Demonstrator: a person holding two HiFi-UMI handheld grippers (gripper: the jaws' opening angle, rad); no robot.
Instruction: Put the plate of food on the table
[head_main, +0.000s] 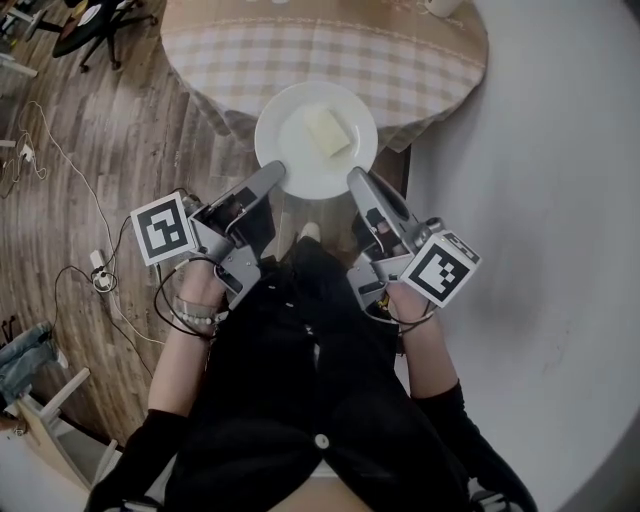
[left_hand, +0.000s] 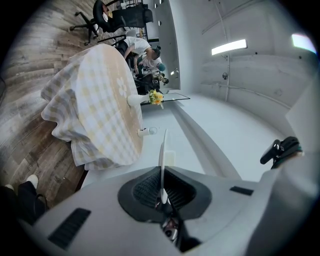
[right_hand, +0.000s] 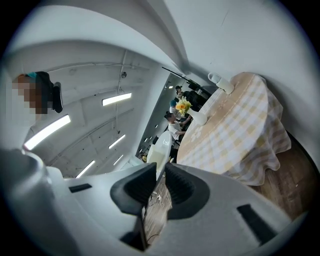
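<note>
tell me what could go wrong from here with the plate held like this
1. The left gripper and right gripper pinch only the near rim of the plate. Its far side is unsupported, so it may dip or slip out.
2. The food lies loose on the plate, so a tilt could slide it off.
3. The tablecloth hangs in folds at the table's edge, and the plate's rim might snag or push it.
</note>
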